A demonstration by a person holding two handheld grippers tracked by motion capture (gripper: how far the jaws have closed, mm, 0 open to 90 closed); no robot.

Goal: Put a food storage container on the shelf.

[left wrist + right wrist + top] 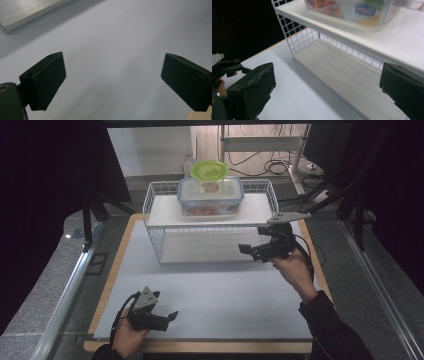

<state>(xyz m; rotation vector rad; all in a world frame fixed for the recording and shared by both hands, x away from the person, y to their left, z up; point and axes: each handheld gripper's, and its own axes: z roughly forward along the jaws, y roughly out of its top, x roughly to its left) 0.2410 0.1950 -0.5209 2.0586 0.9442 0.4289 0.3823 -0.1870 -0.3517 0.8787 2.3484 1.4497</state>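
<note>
A white wire shelf (210, 227) stands at the far edge of the tabletop (215, 295). On its upper board sits a clear plastic food box (210, 196) with a green-lidded cup (209, 171) on top. The right hand-held gripper (250, 251) hovers near the shelf's right end, jaws wide apart and empty. The left hand-held gripper (167, 317) rests at the near left corner, also wide open, holding nothing.

My jaws are black. The wire rack (160, 227) is a white grid with white shelves. On it sits a clear food box (210, 200) with a blue-edged lid, topped by a lime-green lidded cup (209, 171). The table mat (215, 295) is pale grey.
</note>
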